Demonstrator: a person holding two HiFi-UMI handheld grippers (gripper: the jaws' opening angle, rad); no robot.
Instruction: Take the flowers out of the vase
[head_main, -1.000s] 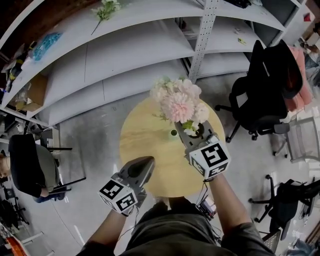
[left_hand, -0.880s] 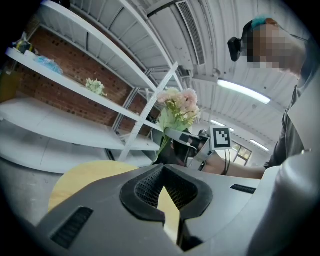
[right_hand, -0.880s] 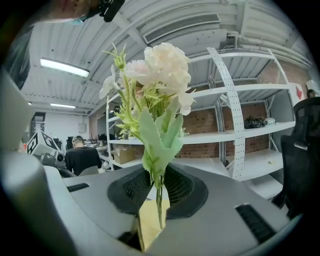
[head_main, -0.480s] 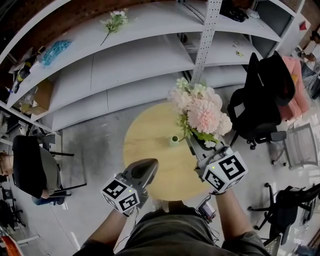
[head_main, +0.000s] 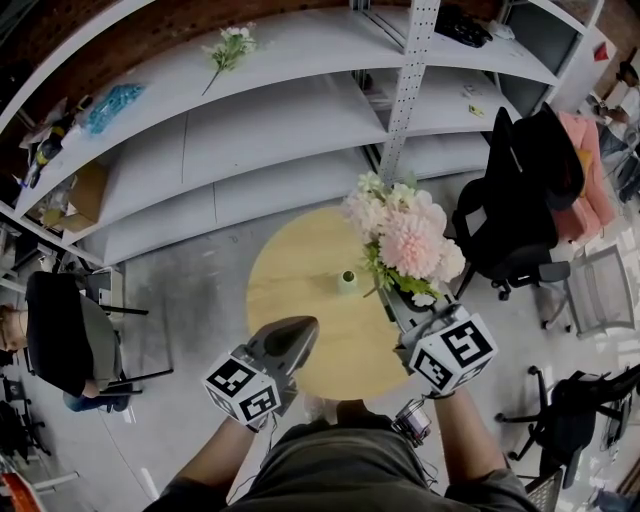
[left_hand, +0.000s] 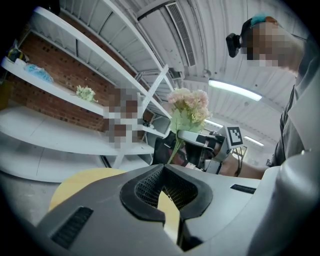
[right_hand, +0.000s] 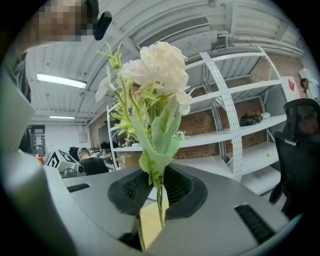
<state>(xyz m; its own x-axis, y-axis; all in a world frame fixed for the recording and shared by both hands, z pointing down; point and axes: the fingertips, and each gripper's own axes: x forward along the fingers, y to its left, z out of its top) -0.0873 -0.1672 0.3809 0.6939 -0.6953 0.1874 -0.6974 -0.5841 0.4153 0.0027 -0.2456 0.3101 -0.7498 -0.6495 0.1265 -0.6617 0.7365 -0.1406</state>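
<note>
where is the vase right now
In the head view the small vase stands near the middle of the round table, just left of the flowers.

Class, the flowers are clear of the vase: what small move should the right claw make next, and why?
Probably carry the flowers sideways and lower them onto bare table. The right claw, jaws closing on the stem, holds them clear of the vase, so only setting them down remains.

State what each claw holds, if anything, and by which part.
The right claw, its jaws closing, grips the flowers by the bare lower stem. The left claw holds nothing.
</note>
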